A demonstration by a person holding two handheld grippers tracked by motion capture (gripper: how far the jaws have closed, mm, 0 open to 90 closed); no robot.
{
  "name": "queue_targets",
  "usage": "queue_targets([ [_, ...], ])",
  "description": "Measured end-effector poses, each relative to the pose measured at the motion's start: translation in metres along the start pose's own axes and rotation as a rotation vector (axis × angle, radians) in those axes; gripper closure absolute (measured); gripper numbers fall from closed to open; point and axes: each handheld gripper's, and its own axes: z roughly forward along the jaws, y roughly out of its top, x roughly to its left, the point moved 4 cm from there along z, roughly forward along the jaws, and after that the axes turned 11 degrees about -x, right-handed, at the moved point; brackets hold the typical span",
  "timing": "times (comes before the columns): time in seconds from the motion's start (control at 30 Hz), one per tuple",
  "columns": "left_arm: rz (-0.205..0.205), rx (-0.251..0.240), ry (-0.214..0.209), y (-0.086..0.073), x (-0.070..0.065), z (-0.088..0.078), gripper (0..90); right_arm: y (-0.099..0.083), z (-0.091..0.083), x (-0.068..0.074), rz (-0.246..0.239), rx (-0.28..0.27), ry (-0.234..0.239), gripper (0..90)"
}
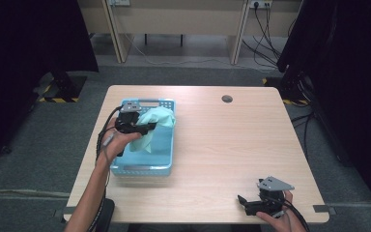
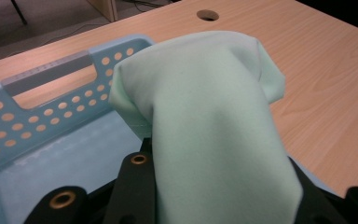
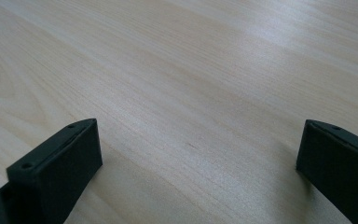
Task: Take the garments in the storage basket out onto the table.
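A pale mint-green cloth (image 1: pixel 155 123) hangs over a light blue perforated basket (image 1: pixel 147 166) at the table's left. My left gripper (image 1: pixel 147 128) is shut on the cloth and holds it above the basket's floor. In the left gripper view the cloth (image 2: pixel 209 121) drapes over the jaws and hides their tips, with the basket's handle wall (image 2: pixel 46 93) behind it. My right gripper (image 1: pixel 245 203) rests low at the table's front right corner. Its jaws stand wide apart with bare wood between the fingers (image 3: pixel 60 163).
The wooden table (image 1: pixel 232 145) has a round cable hole (image 1: pixel 227 99) near its far edge. Desks, cables and dark curtains stand beyond the table.
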Motion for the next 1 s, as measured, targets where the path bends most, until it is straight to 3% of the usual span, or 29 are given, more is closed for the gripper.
queue_targets([
  [0.57,0.078,-0.024,-0.074,0.025,-0.028,0.001,68.6,0.0,0.0,0.0,0.0,0.0,0.0,0.2],
  [1.0,0.106,-0.018,-0.138,0.038,-0.049,0.014,68.4,0.0,0.0,0.0,0.001,0.0,-0.001,0.2],
])
